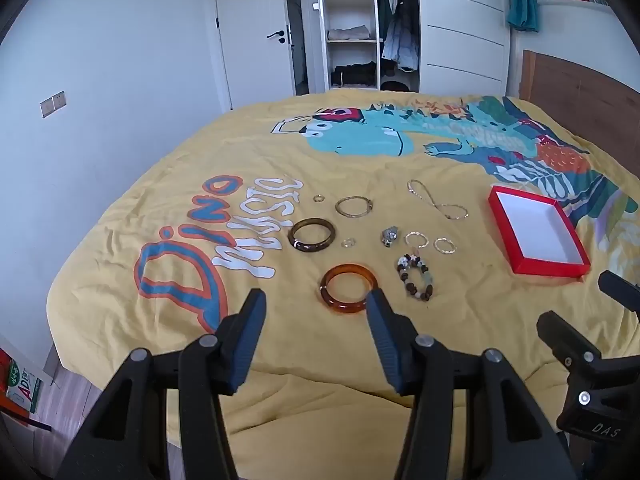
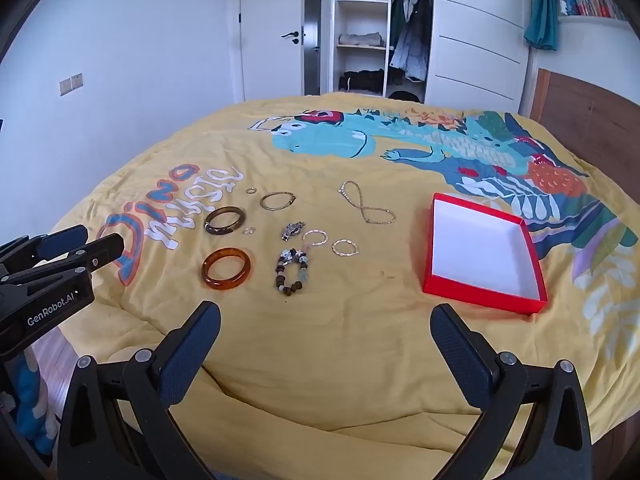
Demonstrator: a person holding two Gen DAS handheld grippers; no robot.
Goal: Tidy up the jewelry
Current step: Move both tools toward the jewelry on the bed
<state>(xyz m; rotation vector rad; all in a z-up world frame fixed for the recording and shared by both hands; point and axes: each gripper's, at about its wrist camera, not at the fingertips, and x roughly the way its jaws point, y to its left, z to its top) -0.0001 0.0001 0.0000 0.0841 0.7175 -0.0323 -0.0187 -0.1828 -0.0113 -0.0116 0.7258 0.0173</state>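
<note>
Necklace (image 2: 367,205) lies in figure-eight, long axis diagonal toward red box (image 2: 536,256); both grippers' fingers spread, empty.

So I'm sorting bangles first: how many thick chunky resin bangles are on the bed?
2: the translucent orange bangle nearest the grippers, and the dark brown bangle just behind it. None looks hidden.

Glossy amber bangle (image 1: 349,288), thin metal chain (image 1: 437,199), matt cloth bedspread (image 1: 320,360), red cardboard box (image 2: 482,292).

White walls (image 1: 120,60) and a closed white door (image 2: 272,32) stand behind a bed with a yellow dinosaur-print cover (image 2: 320,360). An open wardrobe (image 1: 360,28) shows hanging coats and folded clothes; a wooden headboard (image 1: 580,84) lies right, beside a teal curtain (image 2: 542,4).
</note>
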